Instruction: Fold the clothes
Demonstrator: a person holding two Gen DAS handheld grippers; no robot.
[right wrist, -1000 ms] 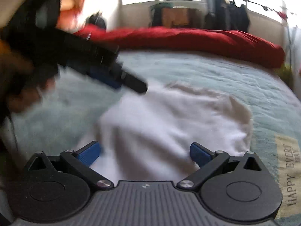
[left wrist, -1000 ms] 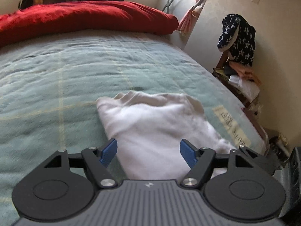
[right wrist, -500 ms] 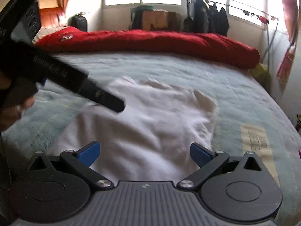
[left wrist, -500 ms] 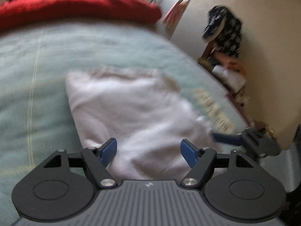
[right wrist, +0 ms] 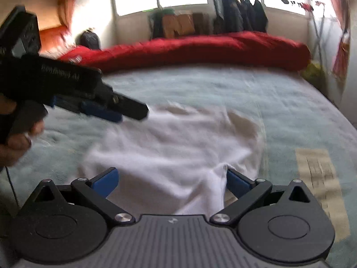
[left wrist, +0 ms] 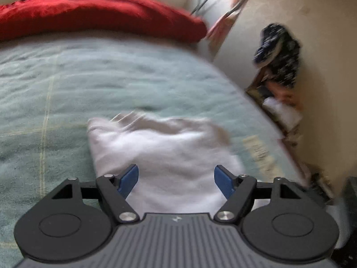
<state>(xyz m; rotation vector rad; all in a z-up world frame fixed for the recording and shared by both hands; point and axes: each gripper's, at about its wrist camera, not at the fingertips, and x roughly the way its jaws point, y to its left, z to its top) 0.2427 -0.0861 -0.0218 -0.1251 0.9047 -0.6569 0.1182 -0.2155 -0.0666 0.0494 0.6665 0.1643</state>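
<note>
A white garment (left wrist: 165, 147) lies folded and a little rumpled on the teal bedspread (left wrist: 67, 89). My left gripper (left wrist: 176, 177) hovers open over its near end, with cloth showing between the blue pads (left wrist: 130, 176) and nothing pinched. In the right wrist view the same garment (right wrist: 178, 138) spreads out ahead. My right gripper (right wrist: 171, 178) is open at its near edge, and a raised ridge of cloth (right wrist: 219, 178) stands against the inner side of the right finger. The left gripper (right wrist: 131, 112) reaches in from the left above the garment's far corner, held by a hand (right wrist: 15, 143).
A red duvet (right wrist: 200, 49) lies along the far side of the bed. Clothes hang on a rack (right wrist: 241, 15) by the window. A chair piled with clothes (left wrist: 279, 67) stands by the right wall past the bed's edge. A beige printed patch (right wrist: 316, 178) marks the bedspread.
The left gripper has drawn back, so the garment sits farther ahead of it. The right gripper has come in to the garment's near edge, where cloth now bunches by its right finger. Both stay open.
</note>
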